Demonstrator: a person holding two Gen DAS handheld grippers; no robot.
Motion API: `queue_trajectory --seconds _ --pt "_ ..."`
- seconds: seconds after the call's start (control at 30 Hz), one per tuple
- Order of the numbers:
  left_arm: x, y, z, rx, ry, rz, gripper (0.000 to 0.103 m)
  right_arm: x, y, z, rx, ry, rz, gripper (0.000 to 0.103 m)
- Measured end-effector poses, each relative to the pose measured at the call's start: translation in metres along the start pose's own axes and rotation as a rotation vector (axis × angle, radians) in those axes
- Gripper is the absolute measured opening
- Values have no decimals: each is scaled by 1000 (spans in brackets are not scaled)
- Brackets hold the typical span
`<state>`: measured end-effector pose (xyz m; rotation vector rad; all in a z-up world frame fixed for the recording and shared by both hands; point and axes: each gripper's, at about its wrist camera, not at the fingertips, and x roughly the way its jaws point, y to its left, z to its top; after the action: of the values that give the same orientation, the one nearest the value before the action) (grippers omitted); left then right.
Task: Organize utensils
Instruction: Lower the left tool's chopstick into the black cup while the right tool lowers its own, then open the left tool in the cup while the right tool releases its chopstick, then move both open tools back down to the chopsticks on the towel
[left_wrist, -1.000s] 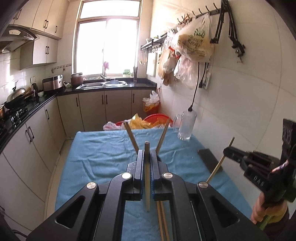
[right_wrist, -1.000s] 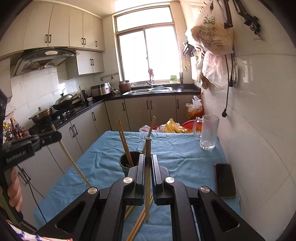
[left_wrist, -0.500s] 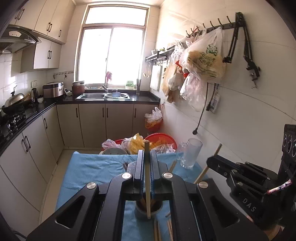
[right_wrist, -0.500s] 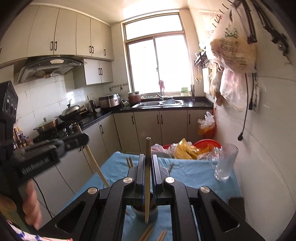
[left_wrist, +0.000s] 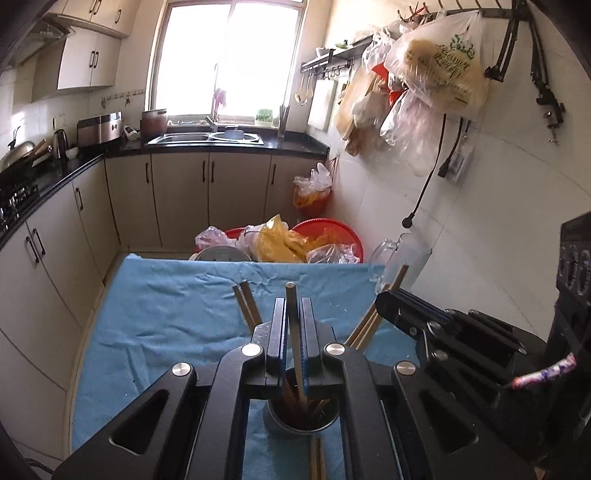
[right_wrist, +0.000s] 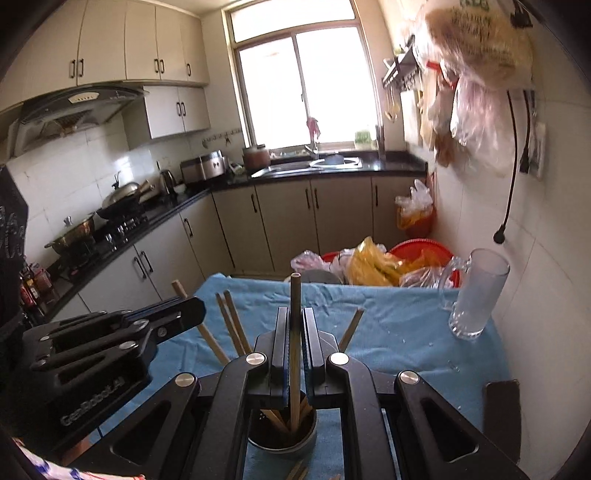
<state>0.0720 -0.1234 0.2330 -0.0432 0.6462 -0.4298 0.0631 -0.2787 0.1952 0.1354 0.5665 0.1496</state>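
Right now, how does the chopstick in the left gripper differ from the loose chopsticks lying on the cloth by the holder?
The left gripper clamps its chopstick upright, lower end over the holder; the loose chopsticks lie flat on the blue cloth. The held one is pinched between jaws; the loose ones are untouched, outside the holder. All are plain wood.

table cloth (right_wrist: 388, 325): you worked over plain light blue | chopsticks (right_wrist: 294, 343): tan wood | holder cup (right_wrist: 282, 443): dull grey metal, dark inside | your hand-held grippers (left_wrist: 294, 339): black, blue pads | basin (left_wrist: 328, 230): red | countertop (right_wrist: 332, 173): black | cabinets (left_wrist: 177, 192): cream
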Motion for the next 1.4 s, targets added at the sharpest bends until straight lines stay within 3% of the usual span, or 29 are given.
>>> queue_trajectory --seconds 0.23,0.37,0.43,0.47,0.67,0.9,1.0,1.13,1.4 --pt "-13 7 -3 -3 -31 24 10 12 -4 1 -2 15 -4 7" --pt "-28 11 -8 -10 -60 49 38 10 -3 1 1 8 -10 10" --pt "-38 13 -11 -20 -78 60 42 4 -2 2 4 -6 -13 31" --pt "-42 14 -12 -24 -84 62 44 1 -1 3 4 -13 -15 35" --pt "-77 23 -22 -52 -119 72 50 -32 -3 1 15 -51 -26 41" --pt "-111 30 -55 -79 -135 77 62 -68 -13 -32 19 -33 -66 59" --pt "-114 38 -82 -117 -111 62 68 -71 -23 -62 17 30 -95 64" --pt "-94 47 -128 -139 -24 86 68 -64 -36 -112 25 151 -114 64" --pt "-43 29 -193 -29 173 114 68 -43 -40 -203 24 312 -70 62"
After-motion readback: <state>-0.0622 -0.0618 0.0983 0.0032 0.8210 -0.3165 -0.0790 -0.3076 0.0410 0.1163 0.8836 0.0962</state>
